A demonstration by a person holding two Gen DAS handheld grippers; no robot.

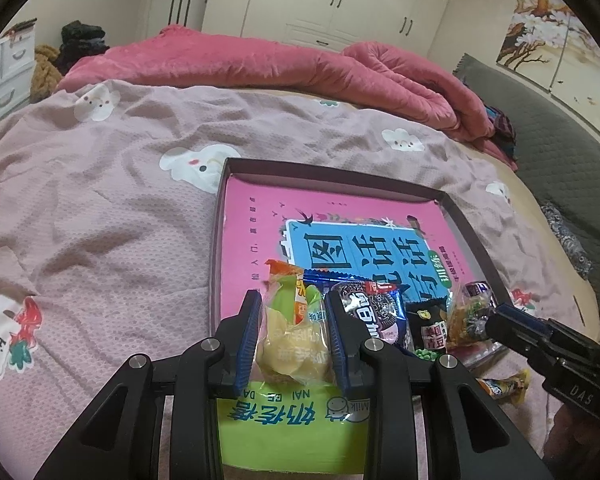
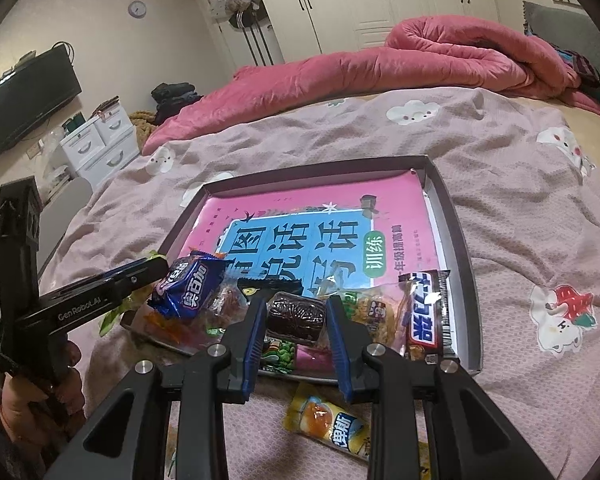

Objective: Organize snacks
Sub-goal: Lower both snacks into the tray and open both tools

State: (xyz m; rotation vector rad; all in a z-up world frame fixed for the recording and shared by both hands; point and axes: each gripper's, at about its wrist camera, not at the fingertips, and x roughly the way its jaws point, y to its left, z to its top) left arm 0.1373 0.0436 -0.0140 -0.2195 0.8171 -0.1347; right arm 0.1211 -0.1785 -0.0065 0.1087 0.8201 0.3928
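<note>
My left gripper (image 1: 294, 300) is shut on a clear packet with a yellow pastry (image 1: 290, 344), held over the near left corner of the shallow dark tray (image 1: 216, 240). My right gripper (image 2: 296, 304) is shut on a dark brown chocolate cake in clear wrap (image 2: 296, 316), above the tray's near edge (image 2: 466, 272). In the tray lie a blue cookie packet (image 2: 190, 290), a green pea packet (image 1: 430, 330), a chocolate bar (image 2: 426, 314) and other snacks. The left gripper also shows in the right wrist view (image 2: 156, 270), the right gripper in the left wrist view (image 1: 490, 316).
A pink book (image 2: 308, 232) lines the tray. A green milk snack bag (image 1: 292, 428) and a yellow packet (image 2: 328, 424) lie on the pink bedspread (image 1: 100, 208) in front of the tray. A rolled red quilt (image 1: 300, 68) lies at the bed's far side.
</note>
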